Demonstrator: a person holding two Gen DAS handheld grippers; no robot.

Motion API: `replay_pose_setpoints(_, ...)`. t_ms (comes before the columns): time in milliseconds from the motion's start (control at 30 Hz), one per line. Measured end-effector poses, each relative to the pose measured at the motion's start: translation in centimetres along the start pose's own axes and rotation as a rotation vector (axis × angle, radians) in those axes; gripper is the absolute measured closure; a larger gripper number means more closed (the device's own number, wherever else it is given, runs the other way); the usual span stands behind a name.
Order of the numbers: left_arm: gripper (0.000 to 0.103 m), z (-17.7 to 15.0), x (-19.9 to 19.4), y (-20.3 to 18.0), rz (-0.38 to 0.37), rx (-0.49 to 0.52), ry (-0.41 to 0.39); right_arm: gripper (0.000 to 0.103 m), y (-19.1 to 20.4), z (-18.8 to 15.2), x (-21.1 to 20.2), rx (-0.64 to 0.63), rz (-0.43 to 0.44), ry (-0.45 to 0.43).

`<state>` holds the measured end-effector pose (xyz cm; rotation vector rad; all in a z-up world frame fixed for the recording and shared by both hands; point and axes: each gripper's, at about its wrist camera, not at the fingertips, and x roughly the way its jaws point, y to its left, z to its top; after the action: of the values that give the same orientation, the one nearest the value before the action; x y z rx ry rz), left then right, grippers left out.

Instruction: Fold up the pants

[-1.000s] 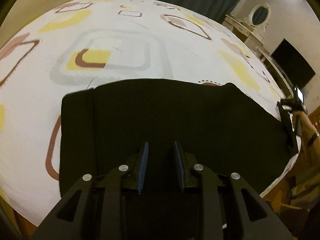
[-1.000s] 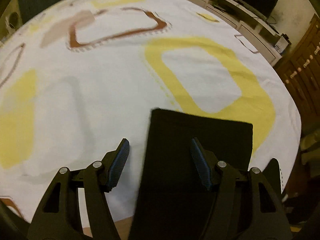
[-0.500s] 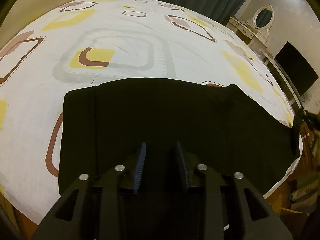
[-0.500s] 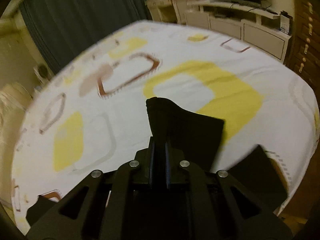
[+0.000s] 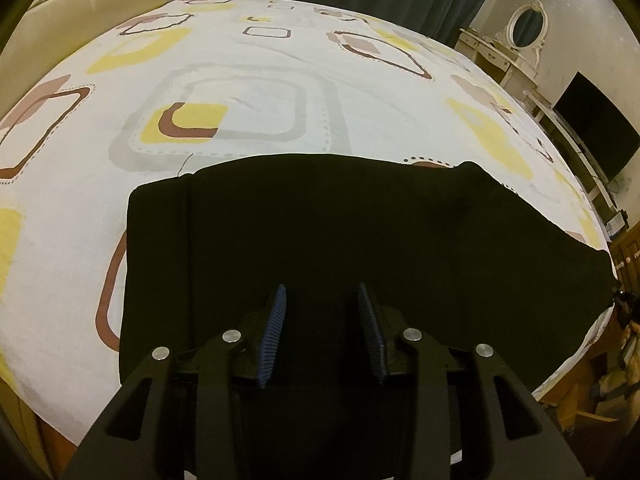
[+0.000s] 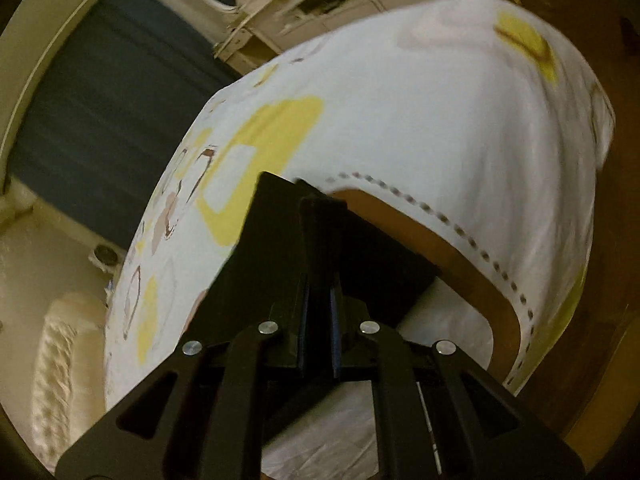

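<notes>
The left gripper (image 5: 322, 300) hovers part-open over the black pants (image 5: 360, 232), its jaws just widened and seemingly empty. The right gripper (image 6: 319, 280) pinches a pants fold, bedsheet (image 6: 440, 140) beyond.

- The pants (image 5: 360, 248) lie flat on the bed (image 5: 280, 60), near its front edge.
- A dresser (image 5: 504, 56) stands behind the bed, to the right.

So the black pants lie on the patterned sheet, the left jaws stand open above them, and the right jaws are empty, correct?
Not quite: the right gripper isn't empty; in the right wrist view its jaws are shut on a fold of the black pants. The patterned sheet and the open left gripper are right.
</notes>
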<state>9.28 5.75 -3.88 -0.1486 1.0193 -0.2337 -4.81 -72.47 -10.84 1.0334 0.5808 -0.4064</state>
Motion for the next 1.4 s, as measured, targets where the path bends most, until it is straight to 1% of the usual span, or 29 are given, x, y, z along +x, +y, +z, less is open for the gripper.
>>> replay_pose_setpoints(100, 0.064, 0.0, 0.0, 0.0, 0.0, -0.008, 0.001, 0.071, -1.0, -0.2, 0.0, 0.071, 0.057, -0.024)
replay_pose_setpoints(167, 0.063, -0.1, 0.0, -0.2, 0.004, -0.009, 0.002, 0.071, -1.2, 0.1, 0.1, 0.099, 0.084, -0.032)
replay_pose_setpoints(200, 0.06, -0.1, 0.0, -0.2, 0.004, -0.009, 0.001, 0.075, -1.1, 0.2, 0.3, 0.102, 0.091, -0.024)
replay_pose_setpoints(233, 0.06, -0.1, 0.0, -0.3, 0.005, -0.009, 0.001, 0.096, -1.0, 0.4, 0.4, 0.099, 0.091, -0.021)
replay_pose_setpoints(367, 0.058, -0.2, 0.0, -0.6, 0.014, -0.003, -0.002, 0.097, -0.3, 0.9, -0.7, 0.079, 0.107, -0.039)
replay_pose_setpoints(500, 0.058, -0.3, 0.1, -0.5, 0.019, 0.002, -0.003, 0.098, -0.8, 0.1, -2.4, 0.05, 0.069, -0.069)
replay_pose_setpoints(567, 0.058, -0.4, 0.1, -0.5, 0.021, 0.005, -0.004, 0.098, -1.9, -0.4, -1.9, 0.053, 0.04, -0.052)
replay_pose_setpoints(633, 0.058, -0.4, 0.2, -0.5, 0.025, 0.009, -0.002, 0.098, -3.5, -0.9, -0.9, 0.097, 0.06, -0.031)
replay_pose_setpoints(667, 0.058, -0.3, 0.3, -0.5, 0.025, 0.008, -0.001, 0.098, -3.7, -1.0, -0.8, 0.104, 0.07, -0.03)
replay_pose_setpoints(733, 0.057, -0.3, 0.3, -0.5, 0.027, 0.004, -0.002, 0.098, -3.3, -0.8, -0.6, 0.083, 0.058, -0.032)
replay_pose_setpoints(800, 0.056, -0.3, 0.3, -0.7, 0.031, 0.008, -0.002, 0.097, -3.1, -0.4, -0.7, 0.084, 0.062, -0.014)
replay_pose_setpoints(867, 0.055, -0.3, 0.3, -0.8, 0.032, 0.014, -0.004, 0.093, -3.3, 0.1, -1.3, 0.082, 0.07, -0.001)
replay_pose_setpoints(900, 0.054, -0.4, 0.3, -0.9, 0.034, 0.017, -0.005, 0.085, -3.2, 0.5, -2.2, 0.059, 0.046, -0.017)
replay_pose_setpoints(933, 0.054, -0.4, 0.3, -0.9, 0.035, 0.021, -0.006, 0.071, -3.1, 1.0, -3.1, 0.035, 0.013, -0.039)
replay_pose_setpoints(967, 0.054, -0.4, 0.3, -0.9, 0.035, 0.028, -0.006, 0.065, -3.1, 1.4, -3.4, 0.024, 0.009, -0.048)
replay_pose_setpoints(1033, 0.051, -0.5, 0.3, -1.0, 0.035, 0.037, -0.008, 0.057, -2.9, 2.9, -4.0, -0.007, 0.025, -0.043)
replay_pose_setpoints(1100, 0.047, -0.6, 0.2, -1.2, 0.038, 0.049, -0.016, 0.049, -2.1, 4.5, -3.4, -0.058, 0.082, 0.008)
replay_pose_setpoints(1167, 0.046, -0.8, 0.2, -1.4, 0.049, 0.066, -0.027, 0.047, -1.4, 5.9, -2.2, -0.105, 0.116, 0.067)
replay_pose_setpoints(1200, 0.046, -0.8, 0.0, -1.5, 0.054, 0.075, -0.034, 0.044, -0.8, 6.7, -1.0, -0.139, 0.137, 0.119)
replay_pose_setpoints(1233, 0.045, -0.9, -0.1, -1.6, 0.054, 0.077, -0.037, 0.044, -0.6, 7.0, -0.2, -0.152, 0.149, 0.154)
replay_pose_setpoints(1300, 0.039, -1.0, -0.4, -1.6, 0.047, 0.069, -0.049, 0.043, -0.2, 7.5, 1.3, -0.19, 0.156, 0.209)
replay_pose_setpoints(1333, 0.039, -1.0, -0.5, -1.5, 0.044, 0.06, -0.058, 0.043, 0.0, 8.0, 2.6, -0.204, 0.164, 0.248)
replay_pose_setpoints(1400, 0.039, -1.0, -0.5, -1.2, 0.044, 0.045, -0.059, 0.042, 0.0, 8.4, 4.0, -0.217, 0.14, 0.275)
